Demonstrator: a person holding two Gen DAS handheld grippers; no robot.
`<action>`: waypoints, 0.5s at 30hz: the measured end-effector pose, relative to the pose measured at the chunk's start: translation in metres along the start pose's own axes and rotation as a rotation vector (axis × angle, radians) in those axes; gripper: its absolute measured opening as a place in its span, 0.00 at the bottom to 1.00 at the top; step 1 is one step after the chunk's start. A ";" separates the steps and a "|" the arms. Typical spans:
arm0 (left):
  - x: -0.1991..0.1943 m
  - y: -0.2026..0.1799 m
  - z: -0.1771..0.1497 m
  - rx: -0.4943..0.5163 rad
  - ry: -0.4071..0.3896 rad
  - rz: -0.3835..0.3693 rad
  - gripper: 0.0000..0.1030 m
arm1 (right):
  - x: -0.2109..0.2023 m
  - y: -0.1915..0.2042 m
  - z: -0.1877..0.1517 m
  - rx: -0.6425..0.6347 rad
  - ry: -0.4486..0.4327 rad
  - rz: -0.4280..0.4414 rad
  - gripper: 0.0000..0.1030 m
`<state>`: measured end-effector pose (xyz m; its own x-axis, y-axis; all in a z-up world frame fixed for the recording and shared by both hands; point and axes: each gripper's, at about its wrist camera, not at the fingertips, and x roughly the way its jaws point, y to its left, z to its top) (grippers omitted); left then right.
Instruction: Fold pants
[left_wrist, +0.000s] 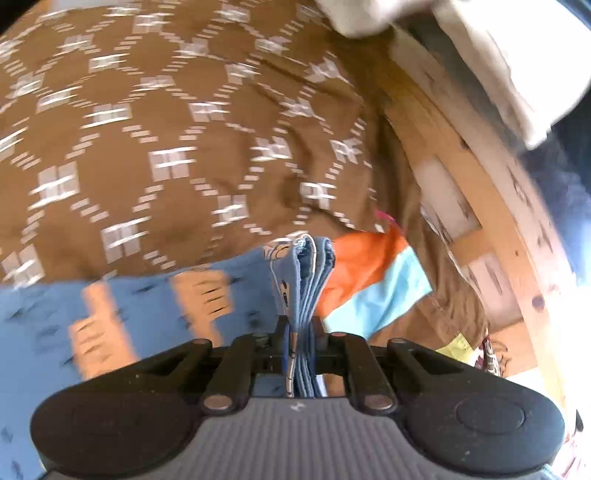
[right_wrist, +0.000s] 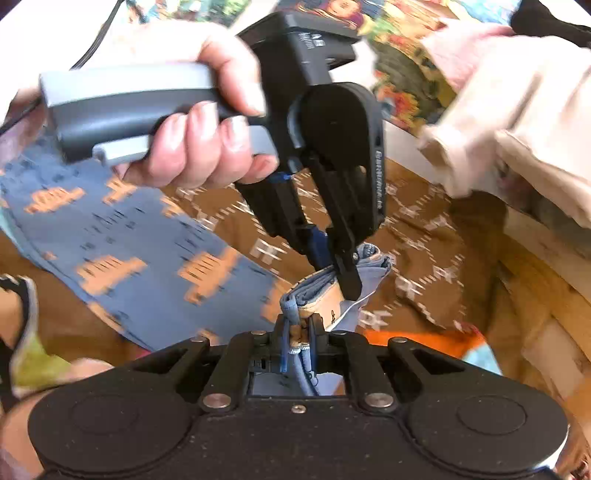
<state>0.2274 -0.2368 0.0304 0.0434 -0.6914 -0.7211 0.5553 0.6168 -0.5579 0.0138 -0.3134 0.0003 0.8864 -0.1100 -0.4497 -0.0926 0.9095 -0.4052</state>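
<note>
Both tools pinch the blue pants. The left tool (left_wrist: 301, 328) clamps a stacked bunch of layers, the pants (left_wrist: 147, 306) trailing to its left over a brown patterned bedspread (left_wrist: 184, 129). The right tool (right_wrist: 297, 332) grips a bunched edge just below the left tool's tip.

Soft cloth pants (left_wrist: 147, 295), matt blk plastic left gripper (left_wrist: 299, 328), knotty wood frame (left_wrist: 517, 258).

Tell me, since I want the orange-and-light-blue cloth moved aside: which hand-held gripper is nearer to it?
Left. The left hand-held gripper, shut on the blue pants, has the orange-and-light-blue cloth right beside its fingertips. The right hand-held gripper, also pinching the pants, sits slightly farther away.
</note>
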 end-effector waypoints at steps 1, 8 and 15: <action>-0.009 0.009 -0.006 -0.025 -0.016 0.004 0.11 | -0.002 0.005 0.003 -0.003 -0.008 0.017 0.11; -0.047 0.060 -0.039 -0.130 -0.074 0.062 0.11 | -0.002 0.044 0.018 -0.040 -0.033 0.158 0.10; -0.048 0.103 -0.070 -0.175 -0.103 0.089 0.11 | 0.015 0.073 0.021 -0.002 0.011 0.268 0.10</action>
<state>0.2247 -0.1140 -0.0213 0.1756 -0.6608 -0.7297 0.3930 0.7266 -0.5635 0.0300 -0.2399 -0.0191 0.8250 0.1301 -0.5500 -0.3244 0.9059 -0.2721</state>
